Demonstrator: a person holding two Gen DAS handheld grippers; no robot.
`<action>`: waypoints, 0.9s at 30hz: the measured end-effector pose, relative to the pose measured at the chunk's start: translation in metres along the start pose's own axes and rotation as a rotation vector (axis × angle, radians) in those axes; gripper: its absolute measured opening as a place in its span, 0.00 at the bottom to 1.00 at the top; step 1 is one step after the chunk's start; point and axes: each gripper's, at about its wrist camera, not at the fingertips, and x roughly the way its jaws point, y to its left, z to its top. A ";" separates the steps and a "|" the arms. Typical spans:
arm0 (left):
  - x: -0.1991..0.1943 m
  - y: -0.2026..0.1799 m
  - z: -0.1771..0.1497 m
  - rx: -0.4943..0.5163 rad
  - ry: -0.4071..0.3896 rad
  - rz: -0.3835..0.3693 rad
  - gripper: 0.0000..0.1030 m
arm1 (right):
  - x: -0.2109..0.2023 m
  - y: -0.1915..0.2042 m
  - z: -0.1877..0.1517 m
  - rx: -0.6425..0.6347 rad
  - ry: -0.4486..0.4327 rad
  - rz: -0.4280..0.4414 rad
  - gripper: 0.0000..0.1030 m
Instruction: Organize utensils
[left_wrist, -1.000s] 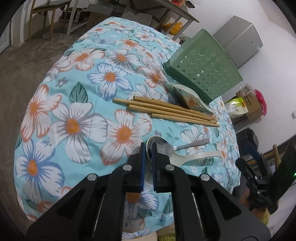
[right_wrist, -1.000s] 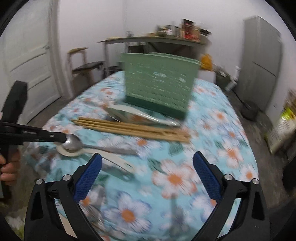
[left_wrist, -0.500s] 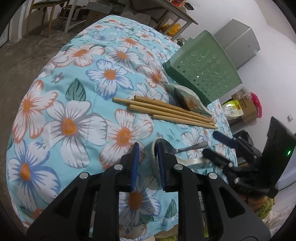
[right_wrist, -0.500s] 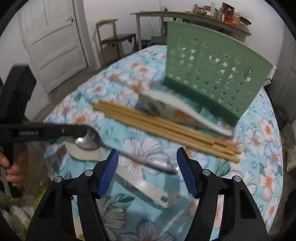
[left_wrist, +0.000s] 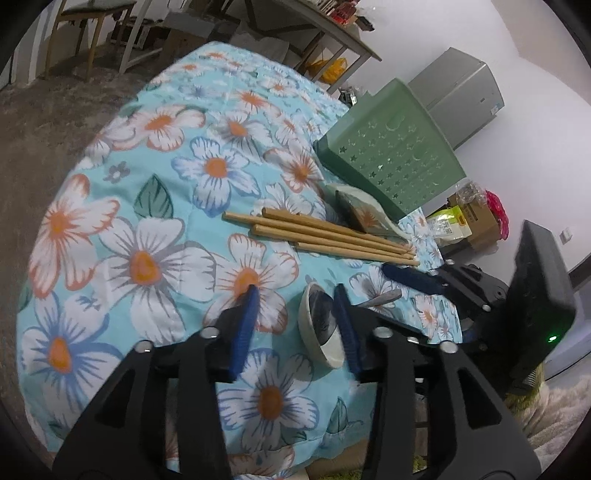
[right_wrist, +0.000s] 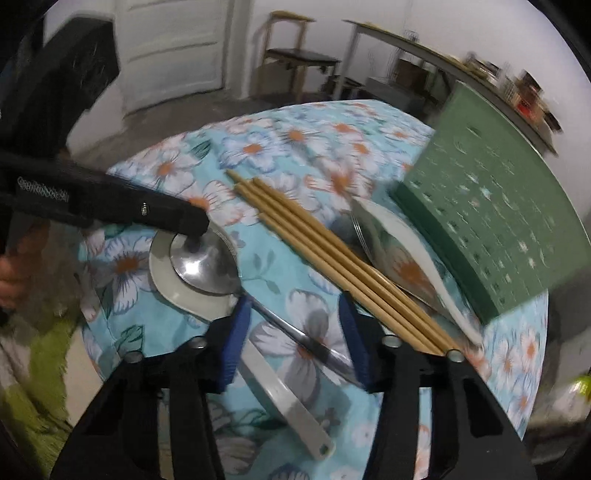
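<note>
A metal spoon (right_wrist: 210, 266) lies nested in a white plastic spoon (right_wrist: 280, 391) near the table's front edge. My left gripper (left_wrist: 295, 328) is at their bowls (left_wrist: 317, 325); its jaws are opening, and the bowls sit by the right pad, clear of the left one. My right gripper (right_wrist: 295, 339) straddles the metal spoon's handle. Its jaws are closing, and the pads do not touch the handle. Several wooden chopsticks (right_wrist: 332, 258) and a flowered ceramic spoon (right_wrist: 402, 269) lie in front of the green basket (right_wrist: 498, 221).
A floral cloth (left_wrist: 147, 266) covers the round table, which drops off close behind both grippers. A person's hand (right_wrist: 7, 277) holds the left gripper. Behind stand a chair (right_wrist: 295, 59), a long table (left_wrist: 314, 33) and a grey cabinet (left_wrist: 461, 92).
The left jaws went from shut on the spoon bowls to spread apart. The right gripper came in and down over the spoon handles, rolled, and its jaws narrowed.
</note>
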 end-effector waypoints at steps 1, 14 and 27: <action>-0.003 -0.002 -0.001 0.012 -0.008 -0.007 0.44 | 0.001 0.002 0.001 -0.014 0.004 0.009 0.33; 0.005 -0.008 -0.008 0.046 0.004 0.009 0.49 | -0.001 -0.015 -0.013 0.010 0.032 0.001 0.06; 0.023 -0.007 0.002 -0.031 0.077 0.078 0.08 | -0.004 -0.033 -0.035 0.078 0.024 -0.021 0.06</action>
